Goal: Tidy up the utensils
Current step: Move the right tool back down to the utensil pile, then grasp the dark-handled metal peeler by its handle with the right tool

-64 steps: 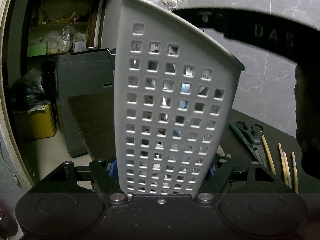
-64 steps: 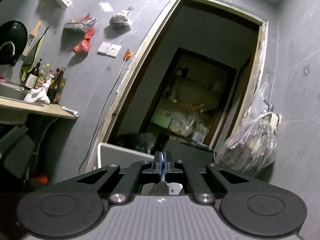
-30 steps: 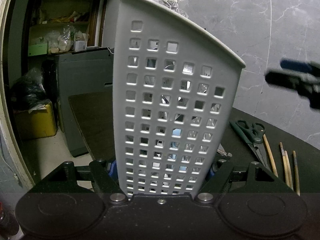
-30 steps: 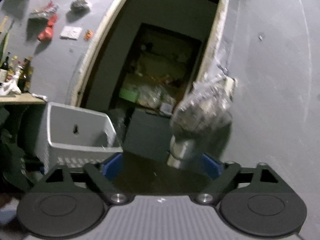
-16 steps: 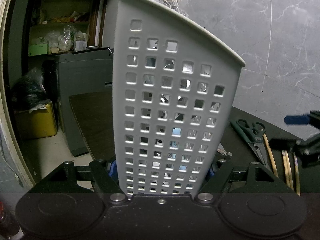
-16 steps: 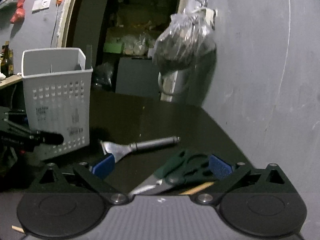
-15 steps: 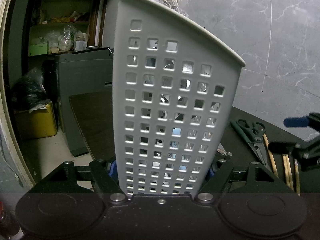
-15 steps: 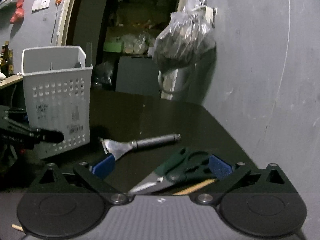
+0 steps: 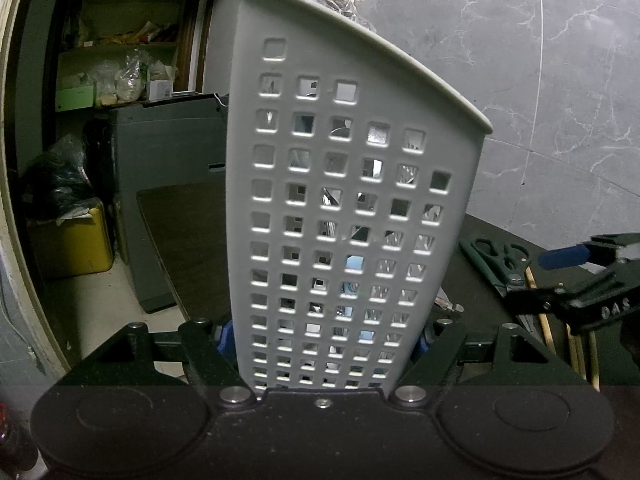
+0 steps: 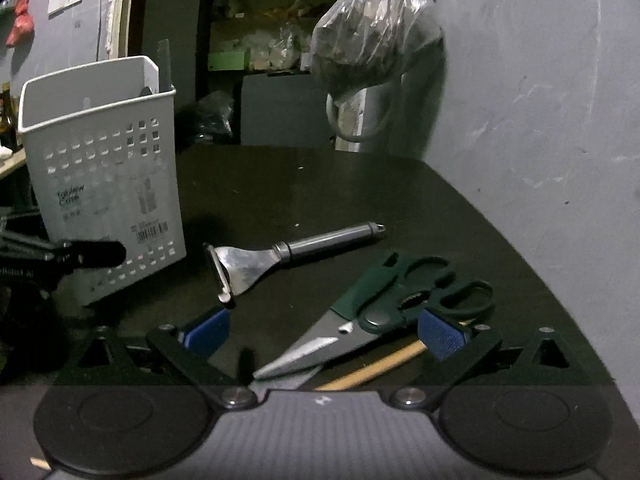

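Observation:
A white perforated utensil basket (image 9: 352, 184) stands upright on the dark table, and my left gripper (image 9: 325, 336) is shut on its lower walls, blue pads pressed to both sides. Through the holes I glimpse metal utensils inside. In the right wrist view the basket (image 10: 104, 184) stands at the left with a left finger (image 10: 92, 254) against it. My right gripper (image 10: 324, 332) is open, just above green-handled scissors (image 10: 400, 292) that lie between its pads untouched. A metal peeler (image 10: 288, 252) lies beyond them. The left wrist view shows the right gripper (image 9: 538, 280) over the scissors (image 9: 496, 256).
Wooden chopsticks (image 9: 540, 320) lie on the table beside the scissors, one of them (image 10: 380, 364) under the right gripper. A plastic bag (image 10: 372, 28) hangs on the grey wall at the table's far edge. A doorway with shelves and a grey cabinet (image 9: 168, 184) lies behind.
My right gripper went from shut to open and swung down from facing the doorway to hovering low over the scissors. The left gripper and the basket have stayed still.

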Demonstrator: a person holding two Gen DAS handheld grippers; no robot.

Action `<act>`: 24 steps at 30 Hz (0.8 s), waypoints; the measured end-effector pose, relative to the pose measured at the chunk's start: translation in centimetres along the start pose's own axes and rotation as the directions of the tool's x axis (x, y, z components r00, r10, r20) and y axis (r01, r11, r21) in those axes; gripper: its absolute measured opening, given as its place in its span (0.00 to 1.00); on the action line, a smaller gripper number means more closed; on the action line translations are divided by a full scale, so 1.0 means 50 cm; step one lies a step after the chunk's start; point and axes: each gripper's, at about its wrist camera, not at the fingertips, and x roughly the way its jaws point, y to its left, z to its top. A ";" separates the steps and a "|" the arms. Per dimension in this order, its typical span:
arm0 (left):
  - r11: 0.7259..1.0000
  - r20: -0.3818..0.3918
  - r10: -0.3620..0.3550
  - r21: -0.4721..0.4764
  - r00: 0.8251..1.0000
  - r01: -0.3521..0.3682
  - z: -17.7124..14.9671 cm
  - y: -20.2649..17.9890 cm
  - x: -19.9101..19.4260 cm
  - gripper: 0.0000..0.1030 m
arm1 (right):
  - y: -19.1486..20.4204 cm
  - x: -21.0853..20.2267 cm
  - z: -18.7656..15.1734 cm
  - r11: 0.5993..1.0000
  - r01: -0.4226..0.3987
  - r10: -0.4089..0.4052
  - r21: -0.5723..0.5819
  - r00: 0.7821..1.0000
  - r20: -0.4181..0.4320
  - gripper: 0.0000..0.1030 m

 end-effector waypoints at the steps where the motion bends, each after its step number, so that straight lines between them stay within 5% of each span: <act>1: 1.000 0.000 0.000 0.000 1.000 0.000 0.000 0.000 0.000 0.75 | 0.000 0.007 0.007 1.000 -0.009 0.010 0.006 1.000 -0.006 1.00; 15: 1.000 -0.001 -0.002 -0.001 1.000 0.002 0.001 0.000 0.000 0.75 | -0.010 0.159 0.123 0.993 -0.032 0.045 0.116 0.993 -0.107 0.99; 24: 1.000 -0.002 -0.008 -0.006 1.000 0.008 0.006 0.003 0.008 0.75 | -0.014 0.206 0.124 0.988 -0.002 0.028 0.156 0.986 -0.164 0.63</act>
